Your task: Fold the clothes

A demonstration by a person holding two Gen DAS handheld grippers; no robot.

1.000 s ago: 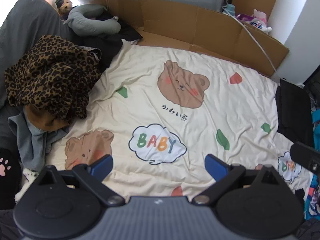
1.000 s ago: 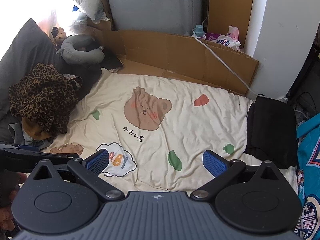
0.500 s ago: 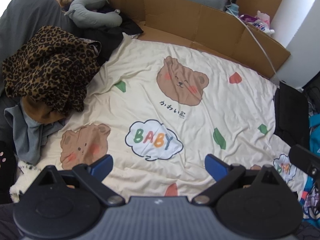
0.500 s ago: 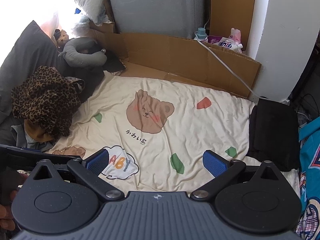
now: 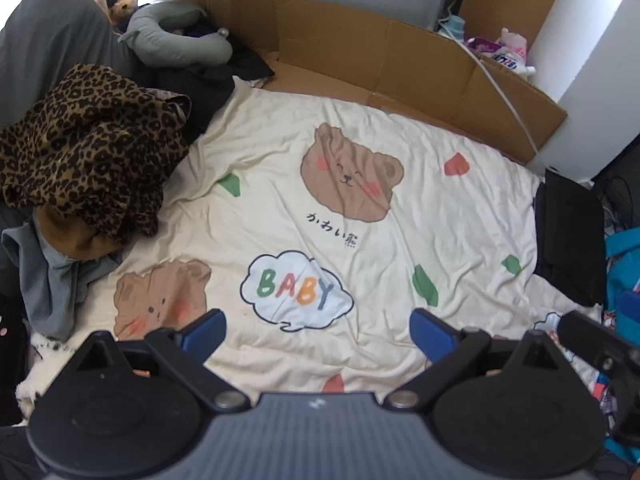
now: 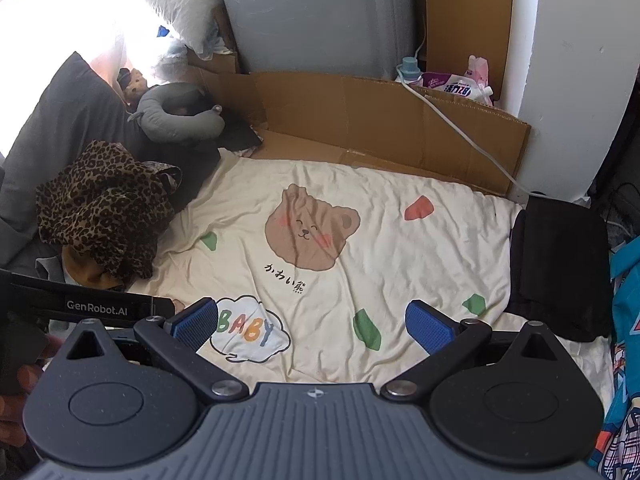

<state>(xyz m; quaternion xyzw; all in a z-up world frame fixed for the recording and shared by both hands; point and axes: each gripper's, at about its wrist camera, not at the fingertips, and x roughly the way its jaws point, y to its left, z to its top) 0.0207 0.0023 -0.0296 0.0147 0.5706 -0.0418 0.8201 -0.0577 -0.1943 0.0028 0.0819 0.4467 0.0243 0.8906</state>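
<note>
From the left wrist, the left gripper [image 5: 318,330] hovers over the near edge of a cream sheet [image 5: 460,216] printed with bears and a "BABY" cloud; its blue fingers [image 5: 204,330] stand wide apart with nothing between them. The clothes lie in a heap at the sheet's left edge: a leopard garment [image 5: 88,148] on top, a tan piece [image 5: 76,236] under it, and a grey-blue one [image 5: 48,280] trailing toward the camera. A black garment [image 5: 570,236], lying flat and squared, sits at the sheet's right edge. A grey neck pillow [image 5: 176,38] lies beyond the heap, and a cardboard wall [image 5: 400,60] runs along the far side. Part of the right gripper [image 5: 596,344] juts in at lower right.

From the right wrist, the right gripper [image 6: 312,328] also hangs above the sheet [image 6: 420,252], fingers [image 6: 428,326] spread and empty. The leopard garment [image 6: 104,204] is well to its left, the black garment [image 6: 560,268] near its right. The left gripper [image 6: 80,306] (marked "GenRobot.AI") crosses the left edge, and part of a hand [image 6: 20,392] shows below it.
</note>
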